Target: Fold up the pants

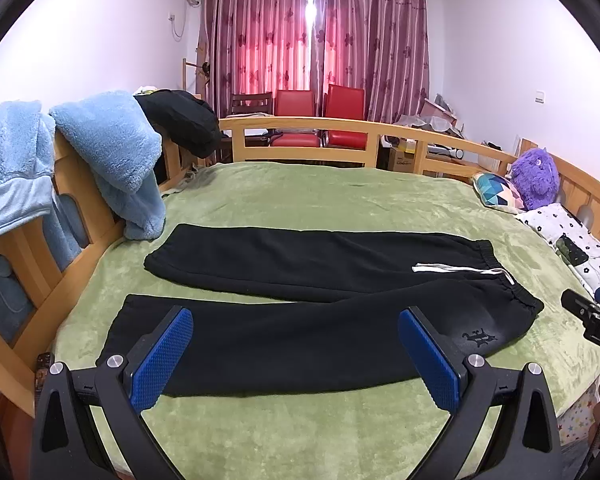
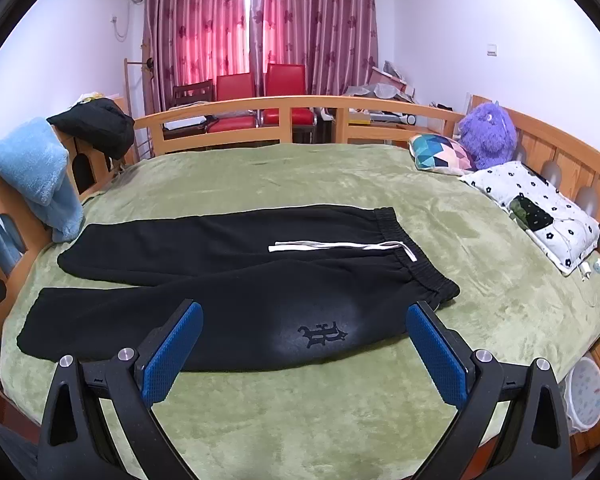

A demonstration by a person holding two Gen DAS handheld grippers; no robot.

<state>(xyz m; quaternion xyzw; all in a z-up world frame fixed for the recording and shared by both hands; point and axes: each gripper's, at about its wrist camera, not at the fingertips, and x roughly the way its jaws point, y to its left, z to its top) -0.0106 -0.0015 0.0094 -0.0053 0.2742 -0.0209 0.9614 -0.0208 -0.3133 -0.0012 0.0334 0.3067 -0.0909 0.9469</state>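
We see black pants [image 1: 300, 300] spread flat on the green blanket [image 1: 300, 432], legs left, waistband and white drawstring [image 2: 340, 246] right. Left gripper [image 1: 296, 360] above near leg, jaws wide apart, empty. Right gripper [image 2: 306, 354] over the logo [image 2: 322, 334], likewise spread, holding nothing.

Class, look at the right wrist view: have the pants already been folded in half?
No. The pants lie flat on the bed, both legs spread side by side, untouched.

Home bedroom: wooden-railed bed [image 1: 296, 124], curtains [image 1: 316, 36], pillow [image 2: 536, 212], plush toy [image 2: 487, 134].
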